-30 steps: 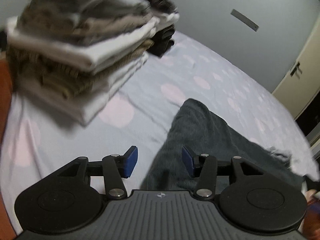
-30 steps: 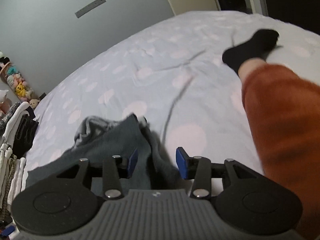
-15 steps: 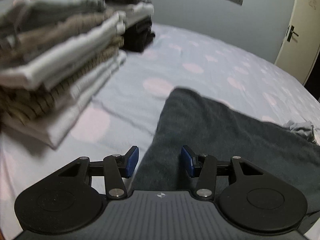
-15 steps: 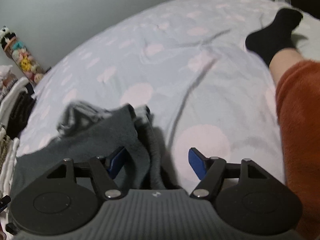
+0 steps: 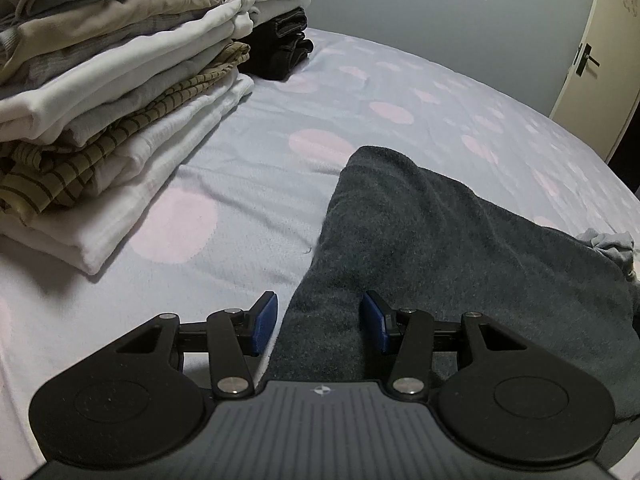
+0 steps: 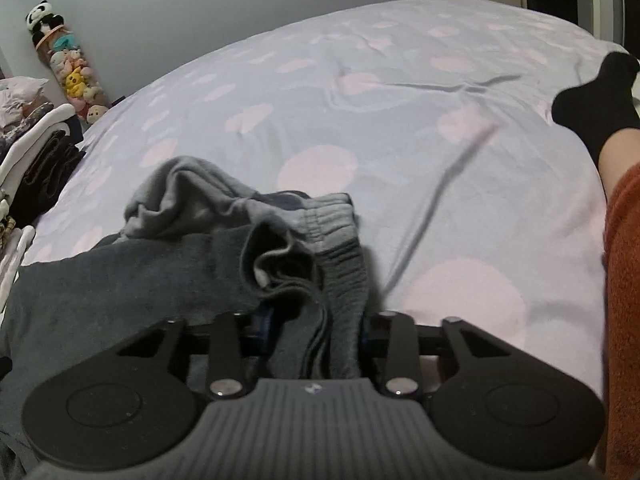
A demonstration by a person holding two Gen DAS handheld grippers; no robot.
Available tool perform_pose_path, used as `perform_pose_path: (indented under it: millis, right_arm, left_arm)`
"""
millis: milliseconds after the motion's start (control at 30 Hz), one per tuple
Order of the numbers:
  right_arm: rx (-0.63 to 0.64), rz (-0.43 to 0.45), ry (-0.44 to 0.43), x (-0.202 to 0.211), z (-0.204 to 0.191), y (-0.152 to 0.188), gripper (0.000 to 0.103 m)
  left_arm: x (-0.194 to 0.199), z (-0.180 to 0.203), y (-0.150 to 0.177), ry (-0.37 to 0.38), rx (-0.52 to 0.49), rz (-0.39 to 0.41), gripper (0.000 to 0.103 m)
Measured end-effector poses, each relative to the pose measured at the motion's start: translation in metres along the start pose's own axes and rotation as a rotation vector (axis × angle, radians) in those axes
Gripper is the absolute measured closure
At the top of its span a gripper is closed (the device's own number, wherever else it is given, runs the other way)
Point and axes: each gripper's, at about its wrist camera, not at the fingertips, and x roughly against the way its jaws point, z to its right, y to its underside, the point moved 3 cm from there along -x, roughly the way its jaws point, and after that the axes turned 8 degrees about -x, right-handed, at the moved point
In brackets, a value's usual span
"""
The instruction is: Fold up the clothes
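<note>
My right gripper [image 6: 316,332] has just been closing; its fingers [image 6: 266,322] now sit narrow, pinched on the ribbed waistband end of the dark grey sweatpants [image 6: 120,280], bunched fabric filling the gap between them. My left gripper [image 5: 318,320] stands at medium width, blue fingers [image 5: 264,318] apart, with the edge of the sweatpants [image 5: 440,248] running up between them. Left pad looks clear of the cloth, right pad is close to it; not pressing, so no grip there.

Risks, as I judge them:
- Right grip is on a wad: several layers plus a drawstring. Could hold only the top layers, so the rest slides out on lift and the fold goes crooked.
- Left is not clamped. If I pull with the right only, the leg drags across the bed [image 5: 360,92] and skews.
- Left fingers straddle just the edge; closing here may catch a thin strip or the bedsheet under it.
- Light grey inner lining [image 6: 180,196] is turned out just ahead of my right fingers; may get folded inside as a lump.
- Stack of folded clothes [image 5: 112,92] is ahead and left of my left fingers, well apart from the sweatpants; a wide swing could knock it.
- Person's leg in the orange sleeve [image 6: 624,280] and black sock [image 6: 596,100] lies right of my right fingers; cloth could snag there.
</note>
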Motion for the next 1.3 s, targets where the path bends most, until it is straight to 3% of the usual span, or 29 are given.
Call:
perform_pose_path:
  millis: [133, 367, 767, 1067, 1300]
  right_arm:
    - [-0.063, 0.016, -0.02, 0.013, -0.004, -0.005, 0.082]
    - [-0.156, 0.005, -0.09, 0.05, -0.035, -0.022, 0.083]
    - [-0.199, -0.042, -0.184, 0.088, -0.168, -0.038, 0.083]
    - [-0.097, -0.142, -0.202, 0.046, -0.28, 0.006, 0.083]
    - [0.012, -0.234, -0.144, -0.009, -0.334, 0.043, 0.083]
  left_arm:
    - [0.006, -0.006, -0.001, 0.0, 0.025, 0.005, 0.047]
    - [0.021, -0.02, -0.006, 0.015, 0.092, 0.029, 0.052]
    - [0.053, -0.041, -0.012, 0.041, 0.152, 0.093, 0.053]
    - [0.056, -0.055, -0.011, 0.042, 0.189, 0.081, 0.053]
    - [0.05, -0.055, -0.009, 0.027, 0.161, 0.057, 0.053]
